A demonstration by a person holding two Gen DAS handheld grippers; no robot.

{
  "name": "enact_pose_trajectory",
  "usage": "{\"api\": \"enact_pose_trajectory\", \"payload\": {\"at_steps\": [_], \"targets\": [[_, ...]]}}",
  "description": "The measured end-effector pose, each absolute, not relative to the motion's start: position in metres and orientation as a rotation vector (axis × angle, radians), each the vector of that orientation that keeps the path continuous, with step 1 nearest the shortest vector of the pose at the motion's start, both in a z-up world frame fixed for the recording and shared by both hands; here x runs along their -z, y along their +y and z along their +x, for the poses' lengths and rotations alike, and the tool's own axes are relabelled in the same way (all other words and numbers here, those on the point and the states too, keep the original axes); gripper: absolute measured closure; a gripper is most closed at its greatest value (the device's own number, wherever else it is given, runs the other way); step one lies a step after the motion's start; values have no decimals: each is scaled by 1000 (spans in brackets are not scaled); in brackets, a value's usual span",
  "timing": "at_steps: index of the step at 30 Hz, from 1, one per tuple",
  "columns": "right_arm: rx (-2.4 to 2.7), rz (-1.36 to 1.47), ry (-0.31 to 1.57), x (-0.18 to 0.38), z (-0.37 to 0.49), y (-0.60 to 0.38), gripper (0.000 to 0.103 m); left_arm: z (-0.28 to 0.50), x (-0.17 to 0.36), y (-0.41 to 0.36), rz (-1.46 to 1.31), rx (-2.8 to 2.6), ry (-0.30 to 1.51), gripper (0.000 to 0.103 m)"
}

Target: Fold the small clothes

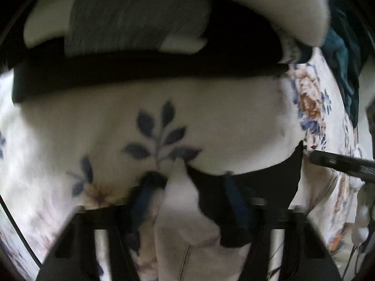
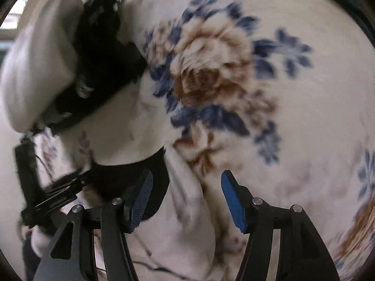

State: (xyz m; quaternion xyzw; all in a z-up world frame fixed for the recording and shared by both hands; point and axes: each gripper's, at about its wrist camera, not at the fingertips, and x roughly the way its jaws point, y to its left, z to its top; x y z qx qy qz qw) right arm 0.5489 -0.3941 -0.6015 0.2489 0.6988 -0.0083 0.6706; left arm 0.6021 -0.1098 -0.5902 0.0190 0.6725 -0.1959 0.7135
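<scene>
A small white-and-black garment lies on a floral bedspread [image 1: 211,121]. In the left wrist view its white corner [image 1: 182,210] and black edge [image 1: 246,187] sit between my left gripper's [image 1: 187,201] blue fingers [image 1: 143,201], which look open around the cloth. In the right wrist view my right gripper [image 2: 185,194] is open, its blue pads [image 2: 232,199] either side of a pale fold [image 2: 187,187]. The garment's black band [image 2: 131,175] lies at the left pad. The left gripper's body [image 2: 54,199] shows at far left.
A black strip [image 1: 140,70] and a white-and-grey cloth [image 1: 140,18] lie further up the bed. Dark teal fabric [image 1: 344,58] sits at the right. The floral bedspread [image 2: 281,93] fills the right wrist view. A bunched white-and-black cloth [image 2: 46,70] is at upper left.
</scene>
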Motion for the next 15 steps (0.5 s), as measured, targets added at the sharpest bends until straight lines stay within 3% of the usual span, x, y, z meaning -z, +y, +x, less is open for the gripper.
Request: {"api": "enact_pose_trajectory", "payload": {"at_steps": [1,2,8,15], "targets": [[12,553,1576,607,553,-390,83,599,586,-110,34,450,1474,99],[18,547,1592,611,556,-387,98,596,582,-109,22,465,1459,99],[-14,622,1482,580,539,-380,99,575,533,-88,-11,502,1350,99],[-105,656,1339,492,469,-361,99,516,450,-45,-158,504,1246,99]]}}
